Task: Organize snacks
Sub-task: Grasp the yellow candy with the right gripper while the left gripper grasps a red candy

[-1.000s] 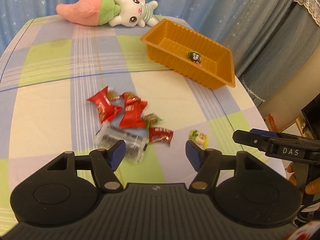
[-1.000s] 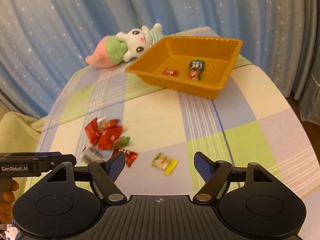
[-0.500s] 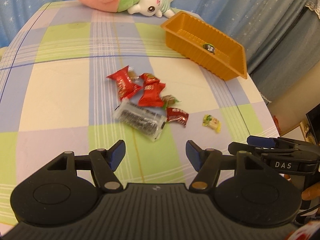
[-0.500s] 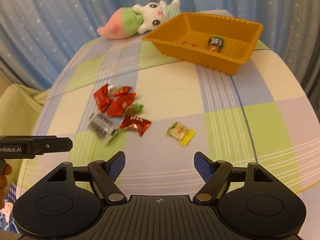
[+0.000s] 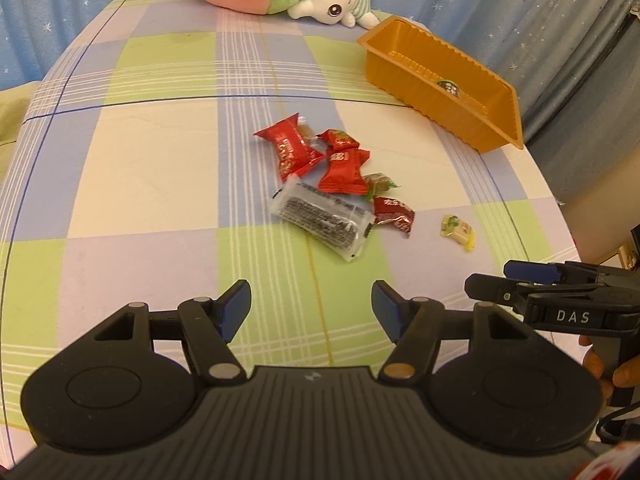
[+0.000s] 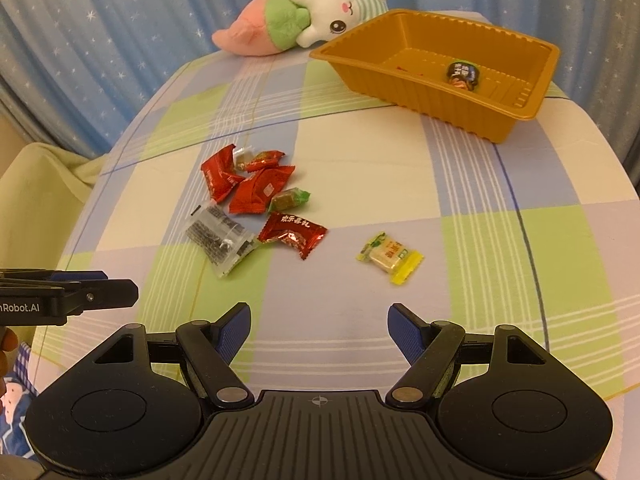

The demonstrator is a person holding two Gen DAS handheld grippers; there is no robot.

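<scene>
While both of your tongs hang over the near part of the checked tablecloth [image 6: 360, 168], neither holds anything.

Left tongs [image 5: 311, 305]: fingers apart, blue pads bare, touching nothing. Right tongs [image 6: 319, 326]: fingers apart a little wider, pads bare, touching nothing. Each shows in the other's view from the side, yours on the left at the left edge, yours on the right at the right edge, with part of a hand gripping the handle.

Open room: bare cloth lies straight ahead of both pairs of tips up to the sweets. The table edge curves away to the left and right, with blue starred curtain [image 6: 100, 40] behind the far edge.

Items ahead of the left tongs:
- clear packet of dark seeds [image 5: 320, 220], nearest, just beyond the tips
- dark red sweet [image 5: 393, 216], touching the packet's right end
- red wrappers [image 5: 316, 152], heaped just behind the packet
- green-ended sweet [image 5: 380, 183], beside the heap

Item ahead of the right tongs:
- yellow sweet [image 6: 390, 257], alone, well apart from the heap to its left

Far right, well beyond both tongs:
- orange tray [image 6: 520, 120], holding one dark wrapped sweet [image 6: 462, 74]

Far edge:
- plush rabbit [image 6: 304, 20], lying on its side just behind the tray.
</scene>
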